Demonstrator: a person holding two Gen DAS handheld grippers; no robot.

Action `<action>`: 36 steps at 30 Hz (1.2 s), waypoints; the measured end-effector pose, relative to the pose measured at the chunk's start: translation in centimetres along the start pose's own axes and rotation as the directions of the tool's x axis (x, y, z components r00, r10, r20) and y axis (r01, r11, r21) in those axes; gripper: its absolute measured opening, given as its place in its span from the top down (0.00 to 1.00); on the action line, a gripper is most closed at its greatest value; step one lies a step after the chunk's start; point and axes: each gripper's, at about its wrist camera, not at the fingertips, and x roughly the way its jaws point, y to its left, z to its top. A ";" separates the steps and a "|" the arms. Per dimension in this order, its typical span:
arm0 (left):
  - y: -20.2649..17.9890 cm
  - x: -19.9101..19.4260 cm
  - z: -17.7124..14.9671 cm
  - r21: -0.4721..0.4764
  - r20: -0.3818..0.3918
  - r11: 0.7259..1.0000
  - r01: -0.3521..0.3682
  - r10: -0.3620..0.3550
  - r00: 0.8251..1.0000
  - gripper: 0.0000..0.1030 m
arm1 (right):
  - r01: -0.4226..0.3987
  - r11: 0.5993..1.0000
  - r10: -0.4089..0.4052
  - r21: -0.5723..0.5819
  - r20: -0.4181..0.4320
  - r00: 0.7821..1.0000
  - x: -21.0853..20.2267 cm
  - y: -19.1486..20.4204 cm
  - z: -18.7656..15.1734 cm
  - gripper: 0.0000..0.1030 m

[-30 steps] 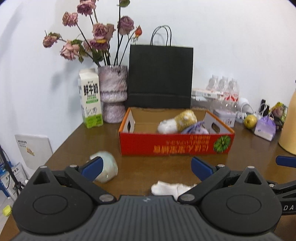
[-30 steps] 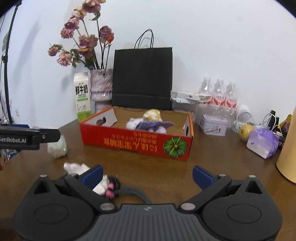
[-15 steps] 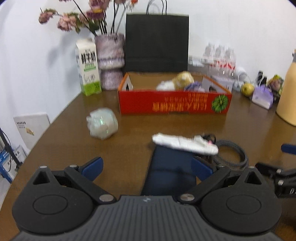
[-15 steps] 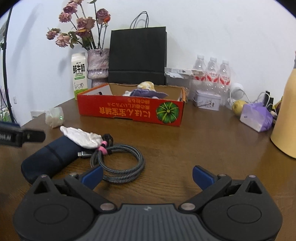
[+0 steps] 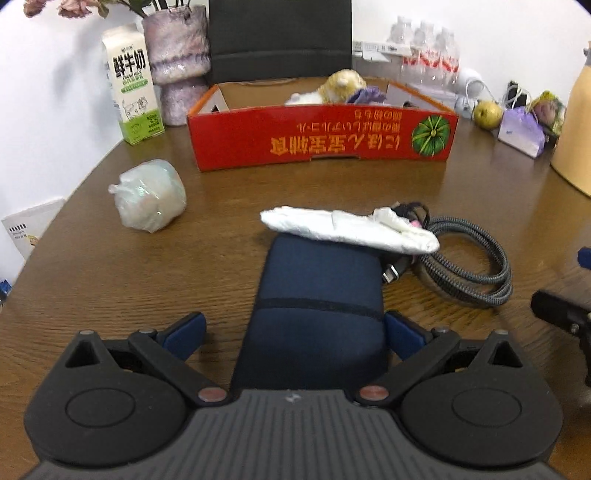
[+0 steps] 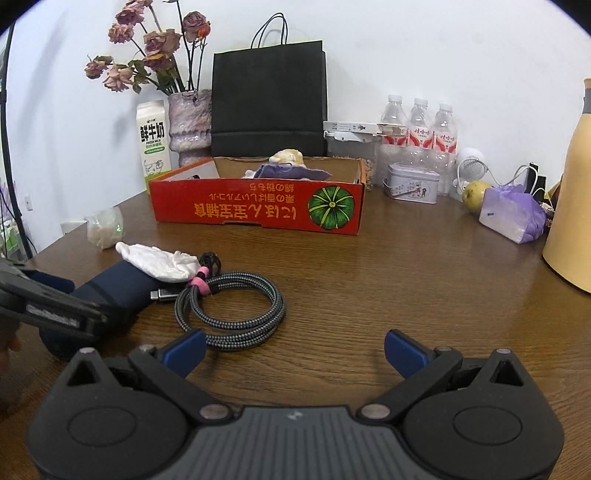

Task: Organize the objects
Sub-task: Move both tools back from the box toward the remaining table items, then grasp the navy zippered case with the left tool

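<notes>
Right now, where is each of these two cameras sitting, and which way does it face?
Left wrist: on the left gripper, low over the table, facing the red box; its open fingers straddle the navy pouch.
Right wrist: on the right gripper, facing the same box; its open fingers hold nothing, beside the coiled cable.
Both show pouch, cable, white cloth.

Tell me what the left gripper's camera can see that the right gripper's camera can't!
Only the left wrist view shows the navy pouch lying lengthwise between the open jaws of the left gripper, and a white booklet off the table edge.

Only the right wrist view shows the dried roses, the black bag's handles and a small tin.

Both show the red box, milk carton, white cloth, coiled cable and wrapped bundle.
</notes>
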 end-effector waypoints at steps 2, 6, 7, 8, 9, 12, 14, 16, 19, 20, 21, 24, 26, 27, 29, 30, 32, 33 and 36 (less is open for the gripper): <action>0.3 0.3 0.3 -0.019 -0.005 1.000 0.006 -0.006 1.000 0.00 | -0.003 1.000 0.003 0.006 -0.003 1.000 0.0 -0.1 0.0 0.00; 0.4 0.6 0.3 -0.022 0.006 1.000 -0.002 0.002 1.000 0.00 | -0.009 1.000 0.009 0.012 -0.016 1.000 0.3 -0.3 0.1 0.00; 0.4 0.7 0.4 -0.021 0.008 1.000 -0.001 0.001 1.000 0.00 | -0.009 1.000 0.010 0.013 -0.019 1.000 0.4 -0.4 0.1 0.00; 0.4 0.7 0.4 -0.017 0.012 1.000 0.000 0.000 1.000 0.00 | -0.011 1.000 0.011 0.015 -0.022 1.000 0.4 -0.4 0.1 0.00; 0.4 0.7 0.4 -0.014 0.015 1.000 0.002 -0.001 1.000 0.00 | -0.012 1.000 0.012 0.016 -0.025 1.000 0.5 -0.4 0.1 0.00; 0.4 0.6 0.3 -0.015 0.026 1.000 0.005 -0.004 1.000 0.00 | -0.011 1.000 0.012 0.020 -0.035 0.999 0.7 -0.5 0.1 0.00; 0.4 0.6 0.0 -0.019 0.046 1.000 0.002 -0.001 0.999 0.00 | -0.009 1.000 0.010 0.024 -0.042 0.999 0.8 -0.4 0.1 0.00; 0.4 0.5 -0.3 -0.019 0.063 1.000 0.002 -0.001 0.998 0.00 | -0.006 1.000 0.008 0.028 -0.052 0.999 1.0 -0.5 0.1 0.00; 0.6 0.4 -0.3 -0.019 0.066 1.000 0.014 -0.012 0.998 0.00 | -0.001 1.000 0.003 0.031 -0.067 0.998 1.2 -0.6 0.1 0.00; 0.6 0.4 -0.3 -0.020 0.066 1.000 0.016 -0.014 0.998 0.00 | 0.000 1.000 0.002 0.030 -0.071 0.997 1.3 -0.5 0.1 0.00; 0.7 0.3 -0.3 -0.021 0.068 1.000 0.016 -0.015 0.998 0.03 | 0.002 1.000 0.000 0.029 -0.074 0.997 1.3 -0.5 0.1 0.00; 0.8 -0.3 -0.2 -0.016 0.094 0.999 0.035 -0.034 0.995 0.31 | 0.004 1.000 -0.002 0.024 -0.077 0.997 1.3 -0.4 0.1 0.00; 1.1 -0.5 -0.2 -0.029 0.098 0.999 0.044 -0.041 0.994 0.33 | 0.006 1.000 -0.004 0.022 -0.078 0.997 1.4 -0.3 0.1 0.00; 1.4 -0.6 -0.2 -0.038 0.101 0.997 0.060 -0.056 0.993 0.34 | 0.007 1.000 -0.006 0.022 -0.078 0.997 1.4 -0.2 0.1 0.00; 2.0 -0.8 -0.1 -0.051 0.109 0.996 0.078 -0.072 0.991 0.34 | 0.008 1.000 -0.007 0.020 -0.078 0.997 1.4 -0.1 0.1 0.00; 2.1 -1.0 -0.1 -0.050 0.117 0.996 0.076 -0.070 0.991 0.34 | 0.008 1.000 -0.006 0.019 -0.077 0.997 1.4 0.0 0.1 0.00; 2.5 -1.4 -0.1 -0.054 0.136 0.996 0.070 -0.062 0.989 0.34 | 0.006 1.000 -0.004 0.018 -0.075 0.997 1.3 0.1 0.1 0.00; 2.7 -1.7 -0.1 -0.059 0.146 0.996 0.070 -0.060 0.987 0.34 | 0.004 1.000 -0.002 0.017 -0.074 0.997 1.4 0.2 0.1 0.00; 3.5 -2.4 -0.1 -0.077 0.180 0.995 0.060 -0.046 0.983 0.34 | -0.003 1.000 0.004 0.012 -0.069 0.998 1.3 0.5 0.2 0.00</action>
